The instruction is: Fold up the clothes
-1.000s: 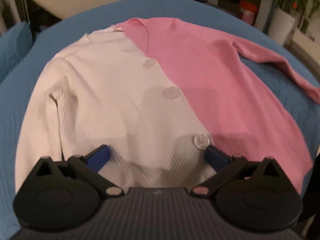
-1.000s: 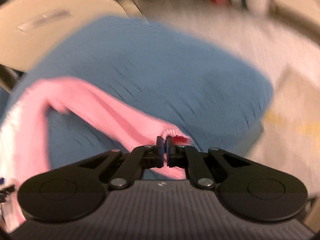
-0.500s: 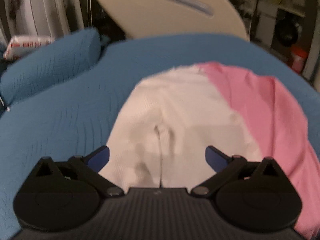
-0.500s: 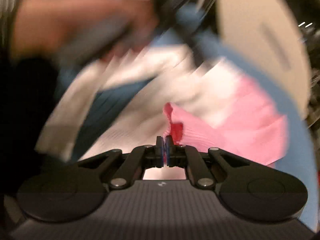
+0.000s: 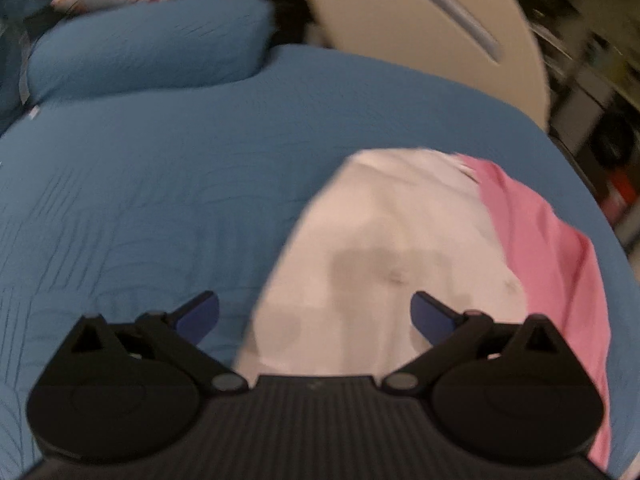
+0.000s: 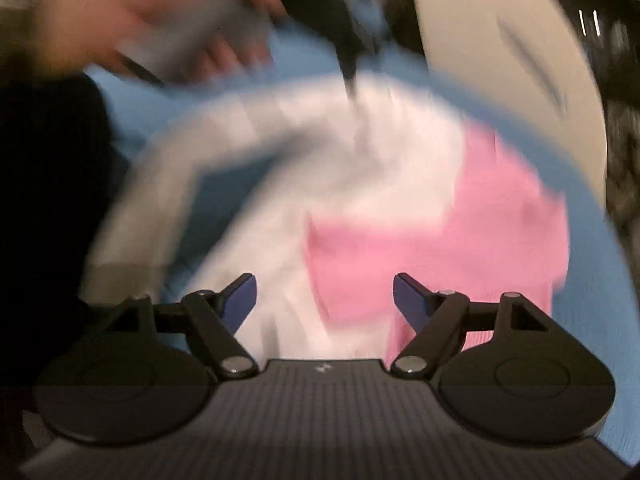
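Note:
A cardigan, half white (image 5: 384,248) and half pink (image 5: 556,264), lies on a blue quilted bed cover (image 5: 140,200). My left gripper (image 5: 315,312) hovers open over the white half's left edge, nothing between its fingers. In the right wrist view the same cardigan shows its white half (image 6: 320,152) and its pink sleeve (image 6: 420,256) folded across the body. My right gripper (image 6: 325,294) is over that sleeve, jaws opening, the sleeve lying free below them. The white sleeve (image 6: 160,184) stretches out to the left.
A person's hand (image 6: 132,28) holds the left gripper at the top of the right wrist view. A blue pillow (image 5: 148,48) lies at the back left. A beige curved board (image 5: 432,28) rises behind the bed. Dark clutter fills the right background.
My right gripper carried the pink sleeve across onto the cardigan's body, then opened and let it go. The left gripper swung left toward the white half's edge, staying open.

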{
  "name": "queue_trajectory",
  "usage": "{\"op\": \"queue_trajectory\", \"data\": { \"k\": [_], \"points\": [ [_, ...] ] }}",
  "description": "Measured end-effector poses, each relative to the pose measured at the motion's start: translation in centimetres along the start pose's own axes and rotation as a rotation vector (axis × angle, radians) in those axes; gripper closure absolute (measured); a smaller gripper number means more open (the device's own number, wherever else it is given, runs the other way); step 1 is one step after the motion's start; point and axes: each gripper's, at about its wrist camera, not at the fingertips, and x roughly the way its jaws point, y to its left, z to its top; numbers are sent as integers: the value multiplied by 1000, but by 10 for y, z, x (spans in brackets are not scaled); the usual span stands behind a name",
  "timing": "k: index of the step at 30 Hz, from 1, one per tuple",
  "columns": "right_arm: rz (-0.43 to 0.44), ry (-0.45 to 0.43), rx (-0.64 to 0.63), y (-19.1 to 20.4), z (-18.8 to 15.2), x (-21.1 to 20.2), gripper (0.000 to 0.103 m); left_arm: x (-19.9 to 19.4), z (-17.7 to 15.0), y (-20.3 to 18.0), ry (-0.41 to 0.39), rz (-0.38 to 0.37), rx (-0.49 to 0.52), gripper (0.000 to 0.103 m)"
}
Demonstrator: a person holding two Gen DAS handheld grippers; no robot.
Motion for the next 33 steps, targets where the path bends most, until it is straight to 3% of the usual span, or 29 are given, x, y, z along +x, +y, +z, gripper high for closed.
{"op": "queue_trajectory", "data": {
  "k": [1,4,6,9,11,13,16,19,21,22,25,28,31,33],
  "points": [
    [28,-39,-64,8,1,-4,25,0,2,4,-5,13,-16,0],
    [154,-48,-317,46,-9,-2,26,1,5,12,-3,22,-57,0],
    [218,13,-320,59,-16,8,26,3,4,13,15,7,-70,0],
    [273,67,-128,50,-11,24,33,7,6,14,22,5,-75,0],
    [278,51,-33,46,-3,27,39,5,9,19,0,15,-100,0],
    [279,20,-22,45,0,29,41,3,11,25,-17,21,-132,0],
    [337,66,47,43,1,48,52,7,11,40,-8,14,-235,0],
    [377,121,131,39,-3,67,53,8,11,48,-10,-3,-289,0],
    [401,111,187,31,-1,67,81,4,12,52,-32,-7,-303,0],
    [426,106,271,20,2,66,94,0,13,53,-55,-4,-307,0],
    [485,21,565,-23,8,52,94,-12,14,56,-132,41,-299,0],
    [467,-189,994,-96,-8,15,94,-27,15,55,-231,162,-280,0],
    [258,-288,1520,-152,-73,-5,93,-24,15,54,-214,126,-289,0],
    [61,-188,1867,-162,-136,-13,93,-17,16,51,-169,116,-277,0]
  ]
}}
